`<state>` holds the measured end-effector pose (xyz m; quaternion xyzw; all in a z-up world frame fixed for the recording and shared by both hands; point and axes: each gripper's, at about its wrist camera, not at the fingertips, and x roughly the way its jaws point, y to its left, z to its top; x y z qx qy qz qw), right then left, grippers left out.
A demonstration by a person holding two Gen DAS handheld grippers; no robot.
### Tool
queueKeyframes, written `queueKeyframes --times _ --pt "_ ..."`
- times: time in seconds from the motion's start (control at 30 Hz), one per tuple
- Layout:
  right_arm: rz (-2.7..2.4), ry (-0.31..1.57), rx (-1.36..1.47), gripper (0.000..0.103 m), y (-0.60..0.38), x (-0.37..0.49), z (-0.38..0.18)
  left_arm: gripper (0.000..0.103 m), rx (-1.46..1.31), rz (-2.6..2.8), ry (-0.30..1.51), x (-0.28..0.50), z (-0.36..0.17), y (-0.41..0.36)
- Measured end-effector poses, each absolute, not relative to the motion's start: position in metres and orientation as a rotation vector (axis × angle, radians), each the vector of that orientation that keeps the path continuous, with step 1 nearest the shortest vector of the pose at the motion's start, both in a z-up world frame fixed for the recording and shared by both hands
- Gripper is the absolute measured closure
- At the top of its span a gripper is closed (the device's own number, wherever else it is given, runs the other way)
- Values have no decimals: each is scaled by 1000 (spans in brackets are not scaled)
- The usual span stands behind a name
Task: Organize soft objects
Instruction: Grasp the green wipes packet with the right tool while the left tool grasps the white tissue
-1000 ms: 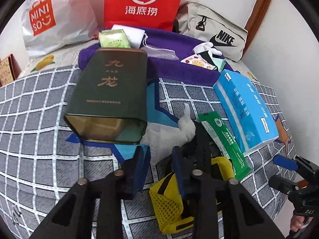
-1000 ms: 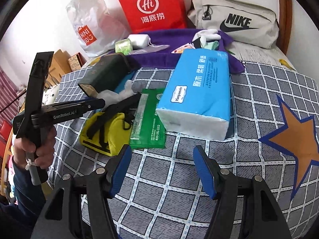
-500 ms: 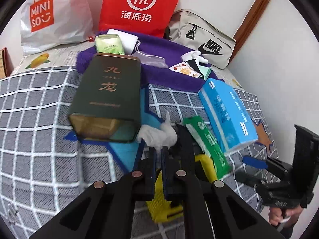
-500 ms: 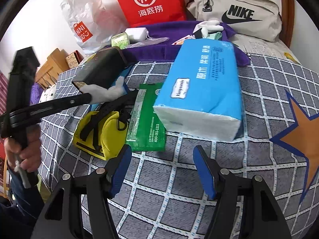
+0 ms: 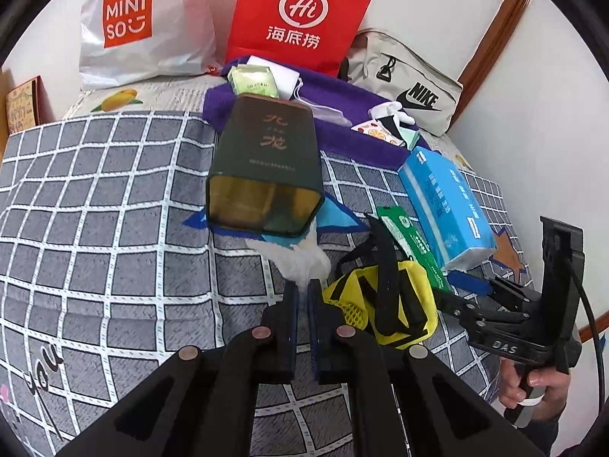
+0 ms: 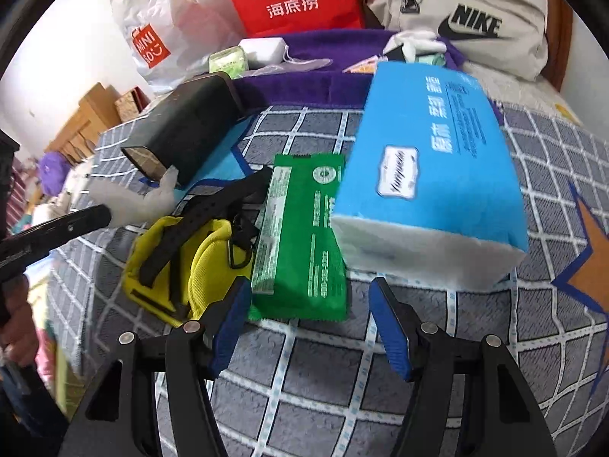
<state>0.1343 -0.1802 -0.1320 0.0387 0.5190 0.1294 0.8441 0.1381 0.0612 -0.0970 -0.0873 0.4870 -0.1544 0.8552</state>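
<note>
Both grippers over the bed (image 5: 95,198): left gripper (image 5: 302,285), open a second ago, is now pinching the white tissue wad (image 5: 300,261) and lifting it beside the dark tin (image 5: 262,175); right gripper (image 6: 308,304) is hanging half-open above the green wipes pack (image 6: 300,236), empty

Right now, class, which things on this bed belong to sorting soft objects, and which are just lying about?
In the job: white tissue, pinched in the shut left gripper; green wipes pack; blue tissue pack; yellow pouch; open right gripper.

Lying about: dark tin; red bag; Nike bag.
</note>
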Motion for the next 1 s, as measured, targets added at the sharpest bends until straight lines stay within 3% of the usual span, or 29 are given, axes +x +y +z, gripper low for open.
queueKeyframes --times 0.1,0.23,0.33,0.53,0.87,1.0 --pt "232 1083 25 38 -169 135 -133 97 -187 -332 1034 138 -100 59" --pt "211 1053 -92 60 -154 131 -135 97 -190 -347 1038 137 -102 55" --pt "219 1037 -139 66 -154 123 -134 97 -183 -352 1037 136 -102 53" --pt "299 1079 -113 69 -168 104 -130 97 -193 -347 1044 136 -106 57" --pt "302 1137 -93 62 -185 83 -125 97 -209 -342 1053 135 -109 61" --pt "294 1102 -61 41 -176 97 -124 97 -210 -328 1062 133 -110 66"
